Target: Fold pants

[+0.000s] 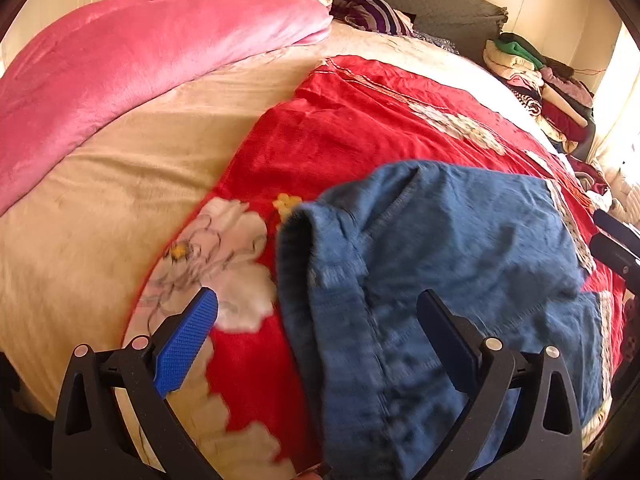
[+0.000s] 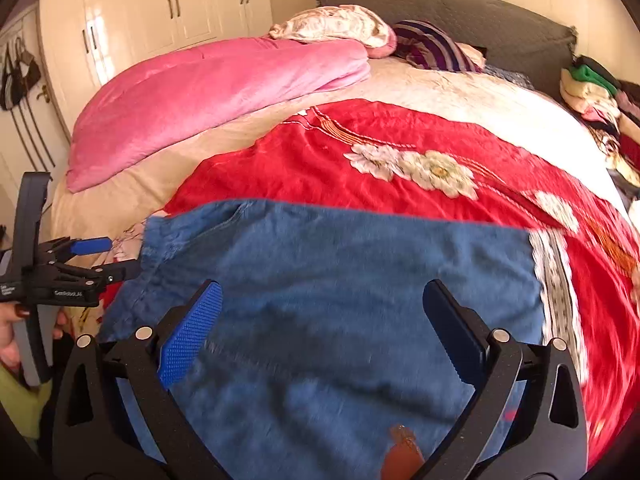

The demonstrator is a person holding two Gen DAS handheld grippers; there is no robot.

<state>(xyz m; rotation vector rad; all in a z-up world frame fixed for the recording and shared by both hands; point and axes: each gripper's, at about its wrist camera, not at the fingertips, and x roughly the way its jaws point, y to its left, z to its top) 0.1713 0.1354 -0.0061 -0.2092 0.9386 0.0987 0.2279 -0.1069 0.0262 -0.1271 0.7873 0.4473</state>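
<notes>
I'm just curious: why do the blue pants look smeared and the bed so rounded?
Left wrist view: pants smeared by motion blur near the lens; fisheye bulges the bed. Right wrist view: pants equally soft, sunlight washes out the pale cover at right.

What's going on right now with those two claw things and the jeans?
Left gripper open, right gripper open, neither gripping. Blue pants flat on red blanket. Nothing in the way.

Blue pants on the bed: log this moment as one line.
blue pants: flat on red blanket | left gripper: open, at waistband edge | right gripper: open, above pants | fold: not started
</notes>
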